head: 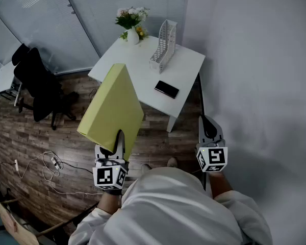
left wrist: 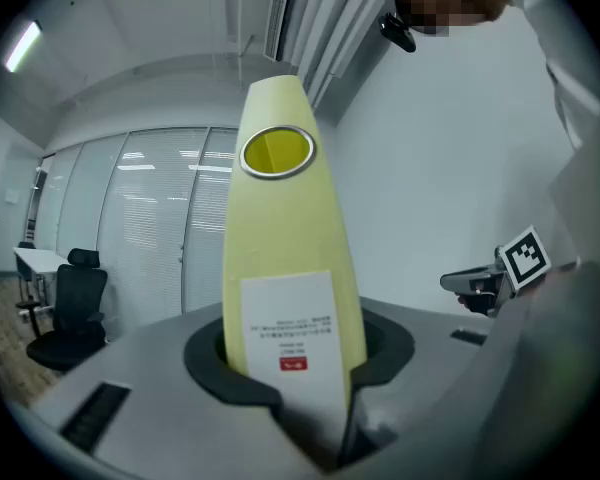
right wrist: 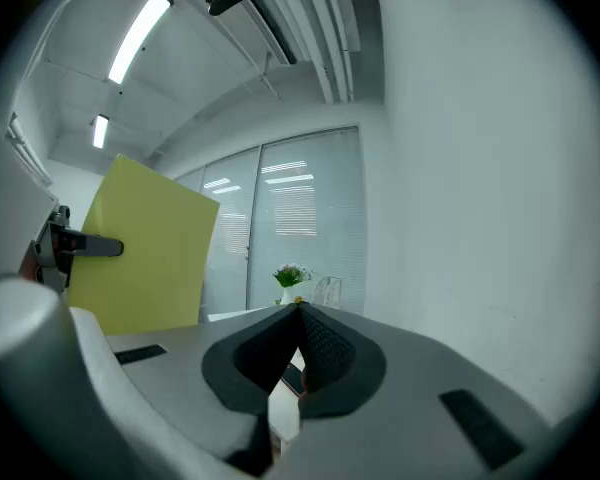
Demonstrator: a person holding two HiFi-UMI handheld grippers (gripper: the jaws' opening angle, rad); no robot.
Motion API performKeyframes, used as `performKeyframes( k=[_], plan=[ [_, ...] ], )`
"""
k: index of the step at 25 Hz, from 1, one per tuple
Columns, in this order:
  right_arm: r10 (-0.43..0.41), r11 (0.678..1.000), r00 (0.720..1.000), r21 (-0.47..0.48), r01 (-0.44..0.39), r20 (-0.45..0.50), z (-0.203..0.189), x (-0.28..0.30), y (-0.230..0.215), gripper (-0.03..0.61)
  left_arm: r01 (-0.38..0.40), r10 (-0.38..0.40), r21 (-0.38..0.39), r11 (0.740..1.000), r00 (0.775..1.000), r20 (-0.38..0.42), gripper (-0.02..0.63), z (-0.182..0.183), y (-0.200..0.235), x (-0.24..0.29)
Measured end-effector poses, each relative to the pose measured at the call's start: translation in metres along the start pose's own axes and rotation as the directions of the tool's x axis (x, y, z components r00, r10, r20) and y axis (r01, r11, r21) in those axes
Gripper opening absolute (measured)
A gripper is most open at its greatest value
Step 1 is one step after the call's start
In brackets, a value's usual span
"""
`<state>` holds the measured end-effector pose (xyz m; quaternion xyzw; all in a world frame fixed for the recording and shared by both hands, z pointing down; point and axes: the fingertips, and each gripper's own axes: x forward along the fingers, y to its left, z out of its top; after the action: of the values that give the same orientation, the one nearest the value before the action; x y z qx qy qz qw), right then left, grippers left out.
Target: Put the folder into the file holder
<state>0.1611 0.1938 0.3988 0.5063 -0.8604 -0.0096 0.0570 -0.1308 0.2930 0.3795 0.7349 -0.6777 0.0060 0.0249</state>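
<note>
Closest in, the left gripper (head: 117, 141) is clamped on the bottom edge of the thick, pale yellow cardboard folder (head: 112, 106). The folder rises from the jaws, tilted forward in the air over the wooden floor (head: 35, 131), well short of the desk. Its labelled spine, with the metal-rimmed finger hole, faces the gripper's camera. Beside it, the right gripper (head: 206, 124) carries nothing, its jaws pressed together.

Further out stands the white rectangular table (head: 186, 68), with a flat black phone (head: 167, 89) near its front. Beyond the phone is the white mesh file holder (head: 163, 47), upright and apparently empty, beside a white vase of flowers (head: 131, 24).

This looks like the carry stage. The next move calls for closing on the table, lining the folder up with the holder's open top (spine outward would suit), then lowering it in.
</note>
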Motion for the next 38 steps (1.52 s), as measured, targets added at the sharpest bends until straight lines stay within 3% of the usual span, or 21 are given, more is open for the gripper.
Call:
performKeyframes(
  k=[22,31,38],
  plan=[
    [0.021,0.999,1.000,0.026,-0.021,-0.023,-0.019,0.003,-0.022,0.012,0.003,-0.003,-0.004,1.000,0.999,-0.038,0.160,-0.014,-0.016,0.025],
    [0.064,0.998,0.997,0.024,-0.063,-0.049,-0.036,0.014,-0.057,0.012,-0.054,0.053,-0.022,0.998,0.998,-0.028,0.160,-0.014,-0.033,0.049],
    [0.096,0.995,0.993,0.032,-0.094,-0.068,-0.050,0.041,-0.060,0.012,-0.072,0.070,-0.024,0.997,0.996,-0.047,0.160,-0.023,-0.031,0.067]
  ],
)
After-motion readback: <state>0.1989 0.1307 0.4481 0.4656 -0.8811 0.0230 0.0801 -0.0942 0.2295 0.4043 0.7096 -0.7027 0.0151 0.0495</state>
